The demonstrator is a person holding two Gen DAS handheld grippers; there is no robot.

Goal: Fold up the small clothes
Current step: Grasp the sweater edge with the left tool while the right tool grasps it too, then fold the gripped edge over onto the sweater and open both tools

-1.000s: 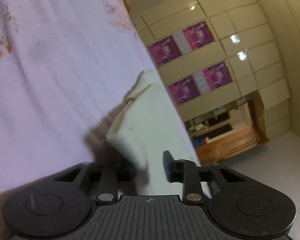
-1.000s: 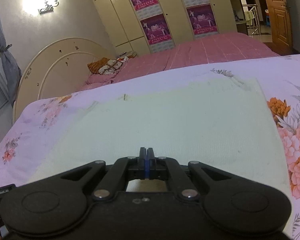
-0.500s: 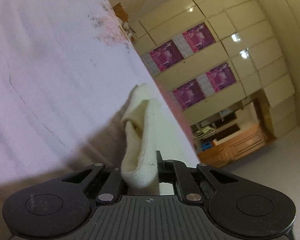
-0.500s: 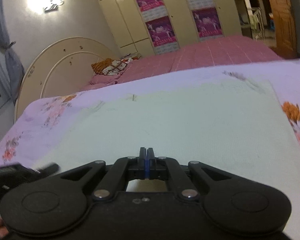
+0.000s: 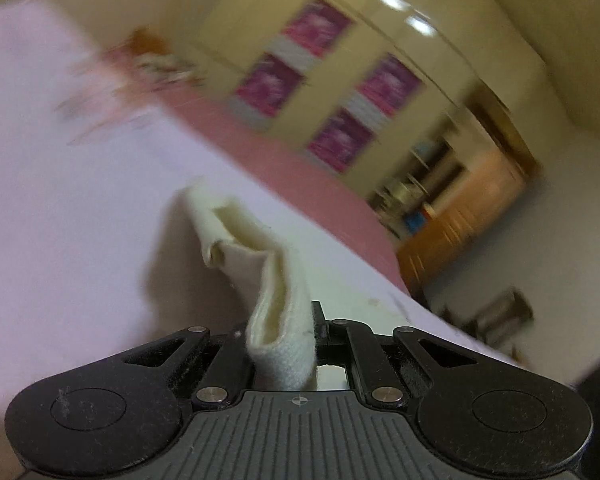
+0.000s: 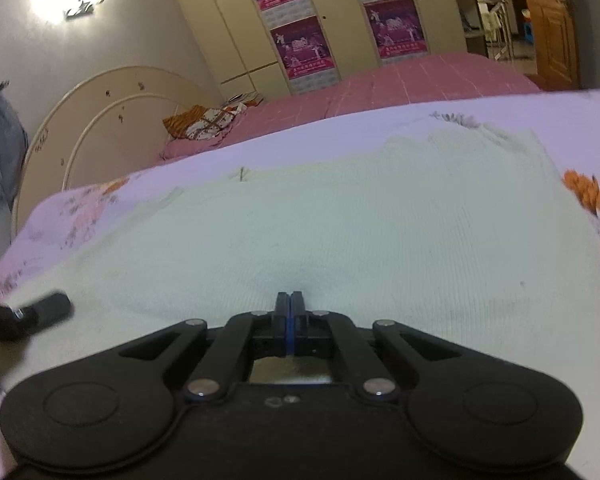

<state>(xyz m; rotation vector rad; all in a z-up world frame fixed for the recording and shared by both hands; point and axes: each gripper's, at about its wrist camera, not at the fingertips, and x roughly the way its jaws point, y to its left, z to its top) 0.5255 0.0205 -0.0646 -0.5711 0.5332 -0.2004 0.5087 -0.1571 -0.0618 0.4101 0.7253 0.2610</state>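
Observation:
A cream knit garment (image 6: 340, 232) lies spread flat on the lilac floral bedsheet (image 6: 500, 120). In the left wrist view my left gripper (image 5: 280, 320) is shut on a doubled-over edge of the garment (image 5: 276, 280) and holds it above the sheet (image 5: 60, 200), the fold rising away from the jaws. My right gripper (image 6: 290, 296) is shut, its tips resting on the garment's near part, where the knit dimples around them. A black part of the left gripper (image 6: 40, 312) shows at the left edge of the right wrist view.
Behind the sheet lies a pink quilted bed (image 6: 420, 80) with a cream curved headboard (image 6: 100, 120) and a patterned pillow (image 6: 204, 120). A wardrobe with purple posters (image 6: 320, 20) lines the far wall. A wooden door (image 6: 548, 20) stands at the right.
The left gripper closed on the garment's edge, then rose and rolled, lifting the fold off the sheet. The right gripper stayed shut on the garment.

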